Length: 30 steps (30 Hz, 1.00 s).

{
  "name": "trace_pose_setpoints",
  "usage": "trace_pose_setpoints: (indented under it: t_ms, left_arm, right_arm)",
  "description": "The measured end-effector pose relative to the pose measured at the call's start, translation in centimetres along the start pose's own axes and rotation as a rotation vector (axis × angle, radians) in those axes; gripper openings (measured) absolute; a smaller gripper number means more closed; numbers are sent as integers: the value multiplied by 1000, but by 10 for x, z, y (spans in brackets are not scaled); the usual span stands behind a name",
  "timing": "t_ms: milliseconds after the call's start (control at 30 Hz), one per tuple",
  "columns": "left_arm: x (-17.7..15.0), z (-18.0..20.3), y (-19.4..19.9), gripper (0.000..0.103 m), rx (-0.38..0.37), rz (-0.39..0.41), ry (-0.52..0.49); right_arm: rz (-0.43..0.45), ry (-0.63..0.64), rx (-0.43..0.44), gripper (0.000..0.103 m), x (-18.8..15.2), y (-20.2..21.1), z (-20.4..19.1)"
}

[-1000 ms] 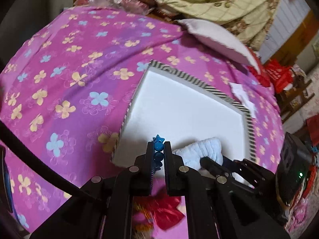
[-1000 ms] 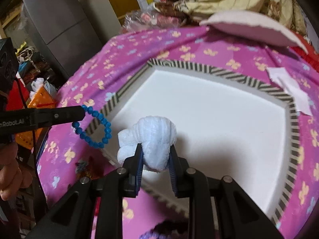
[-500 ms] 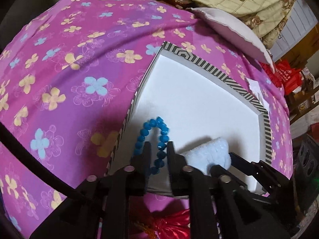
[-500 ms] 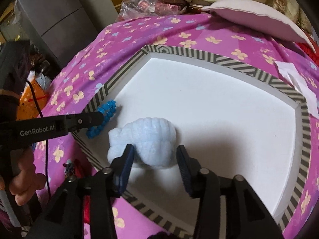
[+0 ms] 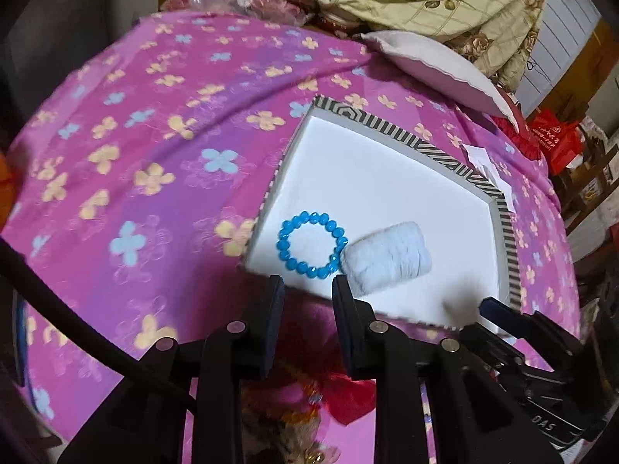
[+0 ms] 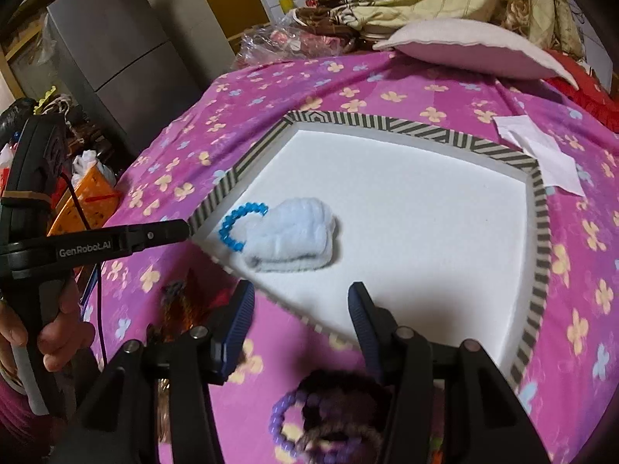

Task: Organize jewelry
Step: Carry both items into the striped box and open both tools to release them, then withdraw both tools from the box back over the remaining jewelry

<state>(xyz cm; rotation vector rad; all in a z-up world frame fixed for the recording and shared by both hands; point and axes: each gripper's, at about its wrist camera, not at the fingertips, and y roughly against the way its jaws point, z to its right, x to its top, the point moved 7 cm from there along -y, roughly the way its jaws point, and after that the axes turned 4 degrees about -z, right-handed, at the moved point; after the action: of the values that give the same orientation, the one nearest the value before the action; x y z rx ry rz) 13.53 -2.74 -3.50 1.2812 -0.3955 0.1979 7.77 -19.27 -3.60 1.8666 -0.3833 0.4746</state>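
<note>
A blue bead bracelet (image 5: 312, 244) lies flat in the near left corner of the white tray with a striped rim (image 5: 441, 151). A pale blue fluffy scrunchie (image 5: 387, 258) lies beside it, touching it. My left gripper (image 5: 307, 284) is open and empty, just behind the tray's near edge. My right gripper (image 6: 301, 295) is open and empty, over the tray's near edge; bracelet (image 6: 240, 224) and scrunchie (image 6: 291, 235) lie ahead of it. A purple bead bracelet (image 6: 288, 425) with a dark scrunchie (image 6: 340, 398) lies on the bedspread below the right gripper.
The tray (image 6: 538, 189) sits on a pink flowered bedspread (image 5: 135, 162). A white pillow (image 6: 472, 50) and a folded quilt (image 5: 445, 0) lie at the back. A white paper (image 6: 541, 154) lies right of the tray. Red and orange items (image 5: 336, 390) lie below the left gripper.
Both grippers opened and pulled back. The blue bracelet left the left gripper and lies in the tray. The scrunchie left the right gripper and rests beside it.
</note>
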Motion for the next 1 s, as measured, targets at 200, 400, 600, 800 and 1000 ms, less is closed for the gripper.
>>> trace_pose_setpoints:
  t_ms: [200, 400, 600, 800, 1000]
  left_arm:
    - [-22, -2, 20, 45, 99, 58, -27]
    - [-40, -5, 36, 45, 145, 98, -36]
    - [-60, -7, 47, 45, 176, 117, -41]
    - [-78, -9, 53, 45, 165, 105, -33]
    - [-94, -17, 57, 45, 134, 84, 2]
  right_arm:
    - [2, 13, 8, 55, -20, 10, -14]
    - [2, 31, 26, 57, -39, 19, -29]
    - [9, 40, 44, 60, -55, 27, -42]
    - [-2, 43, 64, 63, -69, 30, -49]
    - [-2, 47, 67, 64, -78, 37, -51]
